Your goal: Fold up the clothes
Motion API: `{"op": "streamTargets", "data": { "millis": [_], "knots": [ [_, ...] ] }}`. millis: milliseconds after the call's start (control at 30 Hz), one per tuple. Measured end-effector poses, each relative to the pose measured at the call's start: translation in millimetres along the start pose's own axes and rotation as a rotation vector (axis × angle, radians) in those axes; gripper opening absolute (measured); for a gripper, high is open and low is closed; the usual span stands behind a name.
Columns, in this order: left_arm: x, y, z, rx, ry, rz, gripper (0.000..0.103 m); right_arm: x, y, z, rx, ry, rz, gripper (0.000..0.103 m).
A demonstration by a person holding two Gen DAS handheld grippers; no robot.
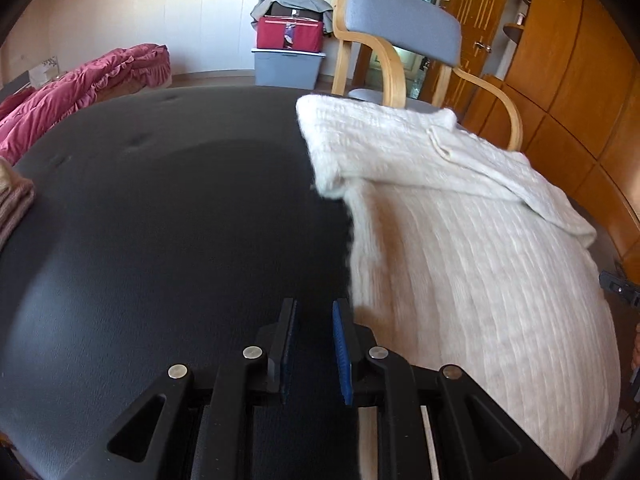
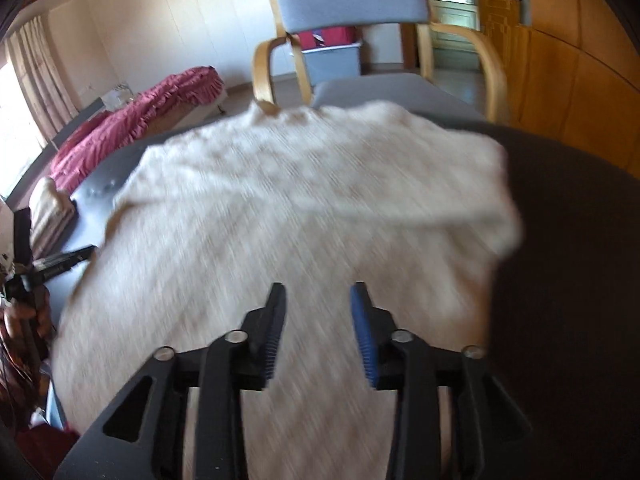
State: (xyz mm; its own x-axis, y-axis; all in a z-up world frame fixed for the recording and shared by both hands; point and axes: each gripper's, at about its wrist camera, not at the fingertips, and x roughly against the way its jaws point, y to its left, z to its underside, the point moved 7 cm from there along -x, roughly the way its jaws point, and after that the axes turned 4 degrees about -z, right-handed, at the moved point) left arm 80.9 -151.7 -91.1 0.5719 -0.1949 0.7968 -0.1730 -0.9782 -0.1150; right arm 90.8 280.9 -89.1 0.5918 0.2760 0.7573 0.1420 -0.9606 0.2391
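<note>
A cream knitted sweater (image 1: 472,248) lies on the dark table (image 1: 160,240), its sleeve folded across the upper part. In the left wrist view my left gripper (image 1: 314,312) is open and empty above bare table, just left of the sweater's edge. In the right wrist view the sweater (image 2: 288,208) is blurred and fills the middle. My right gripper (image 2: 318,296) is open and empty, above the sweater's near part. The left gripper also shows at the left edge of the right wrist view (image 2: 68,260).
A grey chair with wooden arms (image 1: 404,28) stands at the table's far side. A folded beige garment (image 1: 14,204) lies at the table's left edge. A pink quilt (image 1: 80,92), storage boxes (image 1: 288,52) and wooden cabinets (image 1: 560,80) are behind.
</note>
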Motion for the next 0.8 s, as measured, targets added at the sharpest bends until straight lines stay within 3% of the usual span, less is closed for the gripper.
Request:
{"op": "streamTargets", "data": {
  "millis": [133, 300, 433, 533, 800],
  "knots": [
    [19.8, -7.2, 26.5, -0.042, 0.005, 0.055, 0.017, 26.1, -19.5, 38.3, -0.022, 0.033, 0.058, 0.046],
    [42.8, -9.8, 55.6, -0.074, -0.006, 0.122, 0.017, 57.0, -39.3, 76.4, -0.112, 0.055, 0.048, 0.046],
    [55.2, -12.4, 71.6, -0.049, 0.008, 0.253, 0.018, 71.7, -43.7, 104.2, -0.209, 0.067, -0.048, 0.047],
    [60.8, -11.1, 79.6, -0.009, 0.028, 0.343, 0.018, 82.1, -36.7, 116.6, -0.232, 0.057, -0.115, 0.057],
    [75.3, -20.4, 97.6, -0.031, 0.062, 0.486, 0.019, 88.5, -4.2, 140.4, -0.189, 0.061, -0.226, 0.058]
  ]
}}
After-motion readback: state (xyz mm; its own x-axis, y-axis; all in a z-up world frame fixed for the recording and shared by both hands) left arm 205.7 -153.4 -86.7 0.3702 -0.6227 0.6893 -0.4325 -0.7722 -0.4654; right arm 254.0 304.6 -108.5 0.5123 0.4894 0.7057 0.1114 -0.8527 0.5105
